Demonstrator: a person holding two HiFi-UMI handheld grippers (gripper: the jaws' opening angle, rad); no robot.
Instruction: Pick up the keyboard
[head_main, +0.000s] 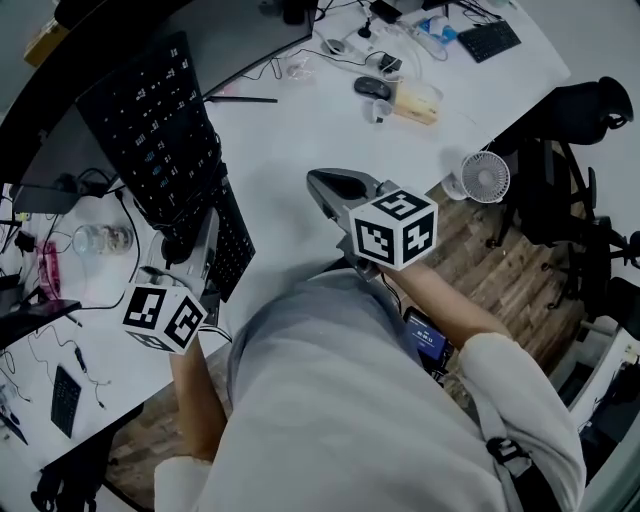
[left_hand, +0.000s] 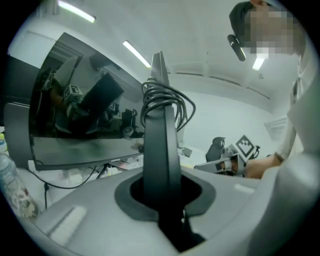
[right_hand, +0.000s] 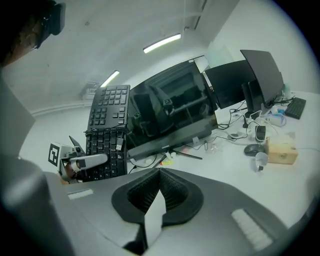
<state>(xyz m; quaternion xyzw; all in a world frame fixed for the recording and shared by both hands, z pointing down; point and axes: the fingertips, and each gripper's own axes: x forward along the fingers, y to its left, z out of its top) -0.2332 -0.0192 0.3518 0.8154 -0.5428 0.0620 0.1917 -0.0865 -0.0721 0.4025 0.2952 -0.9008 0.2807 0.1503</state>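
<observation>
A black keyboard (head_main: 150, 130) is raised off the white desk (head_main: 290, 140) and tilted up on end, its cable coiled round it (left_hand: 167, 100). My left gripper (head_main: 207, 262) is shut on its lower edge. In the left gripper view the keyboard (left_hand: 160, 150) stands edge-on between the jaws (left_hand: 162, 202). From the right gripper view the keyboard (right_hand: 107, 127) shows face-on at the left with the left gripper (right_hand: 85, 162) holding it. My right gripper (head_main: 322, 187) hovers over the desk to the keyboard's right, its jaws (right_hand: 159, 174) shut on nothing.
A curved monitor (head_main: 200, 30) stands behind the keyboard. A mouse (head_main: 372, 87), a tan box (head_main: 418, 102) and a second keyboard (head_main: 488, 40) lie at the far right of the desk. A small fan (head_main: 485, 176) sits at the desk's right edge and a glass jar (head_main: 100, 240) at the left.
</observation>
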